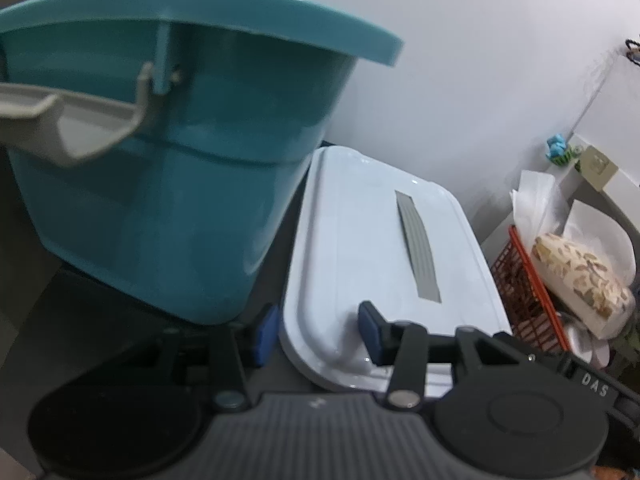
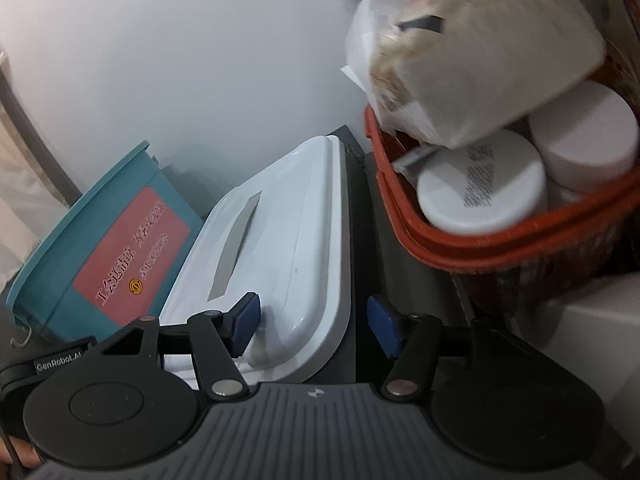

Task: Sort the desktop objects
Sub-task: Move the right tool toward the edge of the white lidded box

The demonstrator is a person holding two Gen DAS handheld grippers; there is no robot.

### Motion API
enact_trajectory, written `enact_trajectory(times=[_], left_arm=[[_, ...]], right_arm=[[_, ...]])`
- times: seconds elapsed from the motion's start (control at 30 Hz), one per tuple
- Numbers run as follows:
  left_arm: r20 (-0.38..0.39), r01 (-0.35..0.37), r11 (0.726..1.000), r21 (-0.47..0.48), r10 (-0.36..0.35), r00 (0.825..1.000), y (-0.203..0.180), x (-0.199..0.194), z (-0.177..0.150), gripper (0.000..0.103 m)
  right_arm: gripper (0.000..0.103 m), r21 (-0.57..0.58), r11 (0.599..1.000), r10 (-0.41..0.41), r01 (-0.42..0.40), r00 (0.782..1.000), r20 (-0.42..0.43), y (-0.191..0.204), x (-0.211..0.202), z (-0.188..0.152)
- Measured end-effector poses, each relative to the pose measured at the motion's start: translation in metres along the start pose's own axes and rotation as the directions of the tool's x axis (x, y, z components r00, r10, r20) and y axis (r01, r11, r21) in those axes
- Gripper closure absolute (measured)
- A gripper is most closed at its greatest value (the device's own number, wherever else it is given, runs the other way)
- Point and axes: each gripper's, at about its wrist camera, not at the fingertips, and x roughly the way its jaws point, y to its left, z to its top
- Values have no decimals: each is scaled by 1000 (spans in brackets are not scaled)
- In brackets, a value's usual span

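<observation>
We see our right tongs [image 2: 314, 330] astride the near corner of a white tissue box [image 2: 280, 248], one blue pad over its lid, the other beside its dark side wall, neither plainly pressing. Left of it a teal bin [image 2: 80, 240] bears a pink label [image 2: 132, 248]. To the right, an orange basket [image 2: 460, 248] holds two white jars [image 2: 480, 188] under a beige pack [image 2: 480, 52].

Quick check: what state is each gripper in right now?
Left gripper: open, jaws straddling the white box's corner.
Right gripper: open, jaws straddling the box edge.
</observation>
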Motion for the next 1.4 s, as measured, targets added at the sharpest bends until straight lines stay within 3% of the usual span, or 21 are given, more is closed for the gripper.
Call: enact_trajectory(times=[0.23, 0.77, 1.4], left_arm=[[-18, 14, 1000, 15, -13, 1000, 2, -10, -4, 56], [-75, 40, 997, 67, -35, 997, 3, -36, 3, 56], [-119, 37, 993, 111, -24, 993, 5, -59, -13, 57]], right_arm=[[44, -4, 999, -38, 39, 999, 25, 8, -9, -7], [48, -136, 979, -147, 155, 987, 65, 34, -38, -28], [48, -152, 975, -165, 162, 986, -3, 38, -63, -42]])
